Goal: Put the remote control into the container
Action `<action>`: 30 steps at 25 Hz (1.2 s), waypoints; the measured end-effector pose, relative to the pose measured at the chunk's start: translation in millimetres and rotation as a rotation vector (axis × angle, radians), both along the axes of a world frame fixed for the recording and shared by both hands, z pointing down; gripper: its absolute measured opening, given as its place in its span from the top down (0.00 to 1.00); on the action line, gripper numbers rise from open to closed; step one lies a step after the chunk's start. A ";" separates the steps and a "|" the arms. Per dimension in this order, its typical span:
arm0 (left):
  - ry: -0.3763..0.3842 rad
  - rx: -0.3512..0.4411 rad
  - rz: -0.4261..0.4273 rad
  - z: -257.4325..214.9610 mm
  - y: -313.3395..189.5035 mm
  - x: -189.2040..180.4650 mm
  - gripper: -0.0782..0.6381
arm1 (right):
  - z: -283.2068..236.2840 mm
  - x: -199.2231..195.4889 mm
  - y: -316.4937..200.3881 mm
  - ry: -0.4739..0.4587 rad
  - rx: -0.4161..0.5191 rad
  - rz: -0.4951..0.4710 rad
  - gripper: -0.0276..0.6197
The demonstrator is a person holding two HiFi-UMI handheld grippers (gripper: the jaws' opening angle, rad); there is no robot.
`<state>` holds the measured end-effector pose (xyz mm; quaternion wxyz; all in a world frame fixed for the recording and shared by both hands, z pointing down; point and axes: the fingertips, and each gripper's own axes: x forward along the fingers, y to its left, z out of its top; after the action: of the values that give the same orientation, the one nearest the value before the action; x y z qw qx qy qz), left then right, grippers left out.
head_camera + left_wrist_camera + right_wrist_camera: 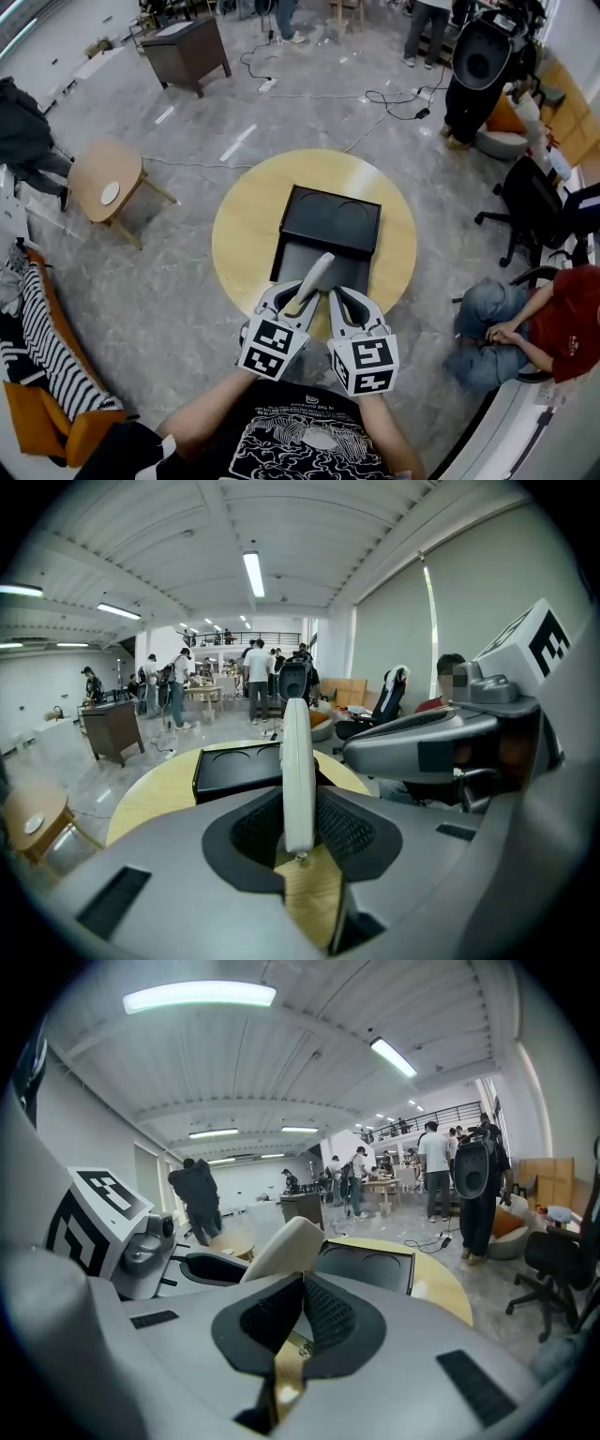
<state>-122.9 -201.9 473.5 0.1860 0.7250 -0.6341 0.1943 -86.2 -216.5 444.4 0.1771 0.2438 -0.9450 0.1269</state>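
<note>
A slim white remote control stands edge-on between the pads of my left gripper, which is shut on its lower end. Its free end tilts up over the near edge of the black container on the round yellow table. In the left gripper view the remote control rises upright from the left gripper, with the container behind it. My right gripper sits close beside on the right, shut with nothing in it. In the right gripper view its pads meet at the right gripper, and the remote control leans at the left.
A small wooden side table stands on the floor at the left, and a dark cabinet at the back. A person sits at the right near an office chair. Cables cross the floor behind the table.
</note>
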 end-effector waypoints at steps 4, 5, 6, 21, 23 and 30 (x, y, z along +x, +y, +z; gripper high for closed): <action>0.000 -0.021 0.062 6.6 -15.8 -16.0 0.75 | 5.0 -14.1 -13.8 0.015 -0.009 0.044 0.92; -0.004 -0.026 0.077 8.3 -19.3 -19.6 0.75 | 6.2 -17.9 -17.0 0.018 -0.011 0.053 0.92; -0.008 -0.031 0.093 9.9 -22.7 -23.1 0.75 | 7.4 -21.6 -20.2 0.021 -0.012 0.063 0.92; -0.109 -0.138 0.365 50.7 -65.2 -44.0 0.75 | 24.4 -45.2 -63.3 0.047 -0.020 0.211 0.92; -0.125 -0.157 0.406 58.1 -66.3 -44.6 0.75 | 29.0 -45.5 -64.3 0.053 -0.026 0.235 0.92; -0.147 -0.243 0.539 84.2 -68.7 -42.8 0.75 | 40.4 -48.2 -71.3 0.061 -0.039 0.312 0.92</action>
<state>-165.7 -270.6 557.6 0.1665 0.8235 -0.4028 0.3630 -134.3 -287.7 484.8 0.1885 0.3877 -0.8873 0.1639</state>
